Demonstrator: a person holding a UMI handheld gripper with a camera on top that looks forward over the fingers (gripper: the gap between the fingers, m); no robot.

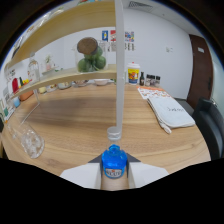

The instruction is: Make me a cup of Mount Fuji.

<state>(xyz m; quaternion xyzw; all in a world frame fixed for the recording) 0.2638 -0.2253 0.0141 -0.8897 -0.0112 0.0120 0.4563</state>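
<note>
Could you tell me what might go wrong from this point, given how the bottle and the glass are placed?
1. The gripper holds a blue bottle whose neck points forward; if it is uncapped, liquid may spill onto the wooden table.
2. The glass sits off to the side near the table edge, so a swing toward it could knock it.

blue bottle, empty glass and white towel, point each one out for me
blue bottle (114,162), gripper view, on its blue body between the fingers
empty glass (31,141), gripper view, on its clear side wall
white towel (171,112), gripper view, on its flat top
</note>
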